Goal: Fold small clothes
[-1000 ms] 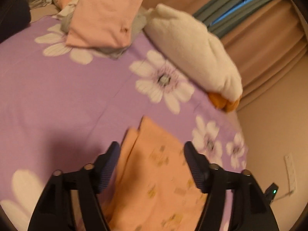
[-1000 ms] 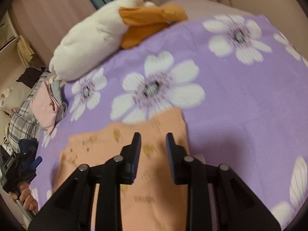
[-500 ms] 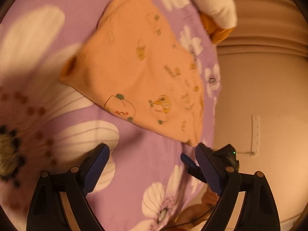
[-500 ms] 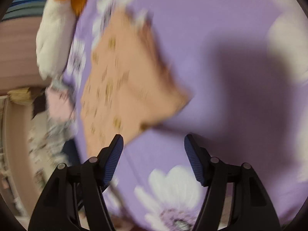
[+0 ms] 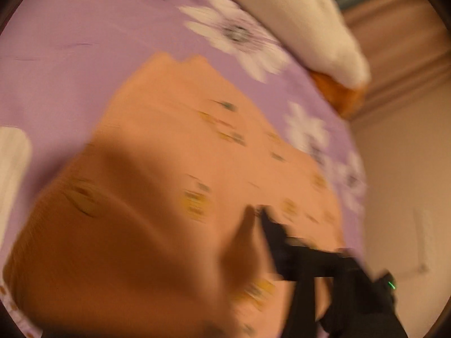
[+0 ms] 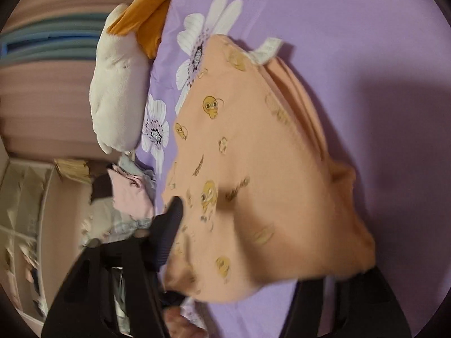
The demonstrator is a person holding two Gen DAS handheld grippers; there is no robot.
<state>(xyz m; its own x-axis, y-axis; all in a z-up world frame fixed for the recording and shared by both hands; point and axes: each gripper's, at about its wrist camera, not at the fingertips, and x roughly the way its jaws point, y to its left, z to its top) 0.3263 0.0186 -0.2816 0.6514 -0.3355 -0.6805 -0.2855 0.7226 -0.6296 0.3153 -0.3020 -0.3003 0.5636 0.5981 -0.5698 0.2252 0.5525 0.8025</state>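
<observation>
- Looking at it now versus half a second back: both grippers stood spread over the bare sheet, and both have just been closing, with the orange garment [image 6: 262, 169] draped over them.
- left gripper [image 5: 253, 217] looks pinched on a fold of it, though that view is badly blurred.
- right gripper [image 6: 225, 242]: one finger [image 6: 169, 231] shows, the other's buried under cloth, jaws pressed on the fabric.
- Purple bedsheet [image 6: 352, 22] with big white daisies, a white plush toy [image 6: 118, 84] by the curtains [image 5: 400, 39], and a pile of clothes [image 6: 129, 197] further off.
- The garment itself is peach-orange with little yellow cartoon prints, lying rumpled mid-bed.
</observation>
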